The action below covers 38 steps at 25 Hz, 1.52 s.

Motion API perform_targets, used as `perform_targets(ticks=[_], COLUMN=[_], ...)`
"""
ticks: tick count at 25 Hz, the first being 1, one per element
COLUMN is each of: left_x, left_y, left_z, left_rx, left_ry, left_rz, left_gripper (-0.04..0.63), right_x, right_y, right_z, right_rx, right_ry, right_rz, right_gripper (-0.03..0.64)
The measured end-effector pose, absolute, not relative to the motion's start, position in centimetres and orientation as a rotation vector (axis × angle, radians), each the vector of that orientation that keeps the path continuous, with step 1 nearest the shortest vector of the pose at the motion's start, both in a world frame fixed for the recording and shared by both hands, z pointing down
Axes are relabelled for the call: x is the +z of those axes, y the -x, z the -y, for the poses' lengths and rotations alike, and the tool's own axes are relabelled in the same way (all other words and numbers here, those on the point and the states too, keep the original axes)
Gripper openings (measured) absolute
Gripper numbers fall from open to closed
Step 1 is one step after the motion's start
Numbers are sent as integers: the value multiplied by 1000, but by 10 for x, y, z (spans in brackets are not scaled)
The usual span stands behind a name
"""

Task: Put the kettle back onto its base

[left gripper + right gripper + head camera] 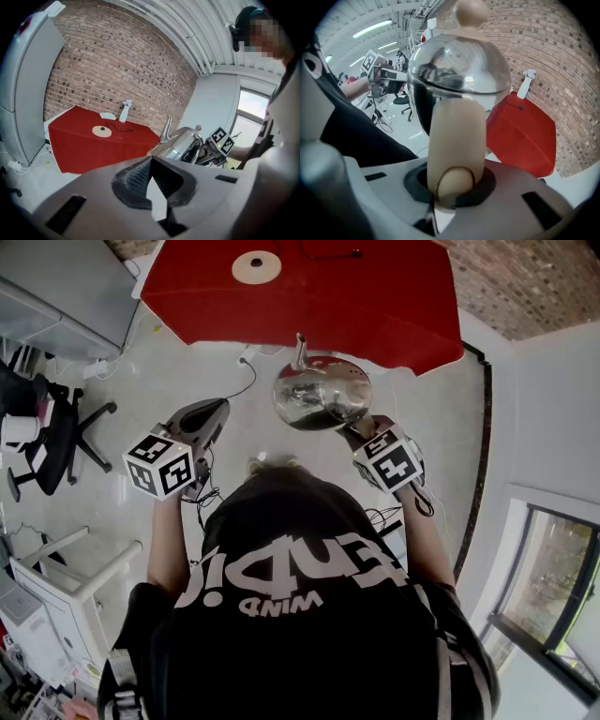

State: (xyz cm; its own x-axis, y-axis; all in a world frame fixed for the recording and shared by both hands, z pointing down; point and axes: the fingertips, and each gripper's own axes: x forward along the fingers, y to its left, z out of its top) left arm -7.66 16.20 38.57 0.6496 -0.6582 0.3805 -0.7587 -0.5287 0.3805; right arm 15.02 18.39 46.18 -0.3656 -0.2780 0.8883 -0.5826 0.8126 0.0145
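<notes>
A shiny steel kettle (323, 395) with a thin curved spout hangs in the air above the floor, just short of the red table (375, 306). My right gripper (361, 432) is shut on the kettle's cream handle (454, 136), which fills the gap between its jaws in the right gripper view. The round cream base (255, 265) lies on the red table, far from the kettle, with a dark cord leading off it. My left gripper (211, 413) is off to the kettle's left, shut and empty. In the left gripper view the kettle (185, 145) shows to the right and the base (101, 131) ahead.
A black office chair (56, 442) and a white rack (66, 587) stand on the left. A cable (246, 371) runs over the pale floor near the table's front edge. A white upright object (124, 111) stands at the table's back, by the brick wall. A window (553, 587) is on the right.
</notes>
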Motion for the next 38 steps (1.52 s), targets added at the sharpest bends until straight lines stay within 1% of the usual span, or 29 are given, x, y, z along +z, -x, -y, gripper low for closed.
perform_targets(ticks=[22, 32, 38], left_x=[388, 396, 390], left_y=[77, 100, 107], left_z=[-157, -165, -165], left_rx=[286, 312, 258], left_ry=[-2374, -2380, -2382], left_rz=[1053, 1004, 973], left_gripper=[9, 9, 9], right_x=[456, 449, 445], right_y=[-143, -124, -121], right_z=[-172, -173, -173], right_rx=[379, 379, 398], right_ry=[-652, -674, -707], right_rz=[1992, 1973, 1967], right_gripper=[62, 63, 63])
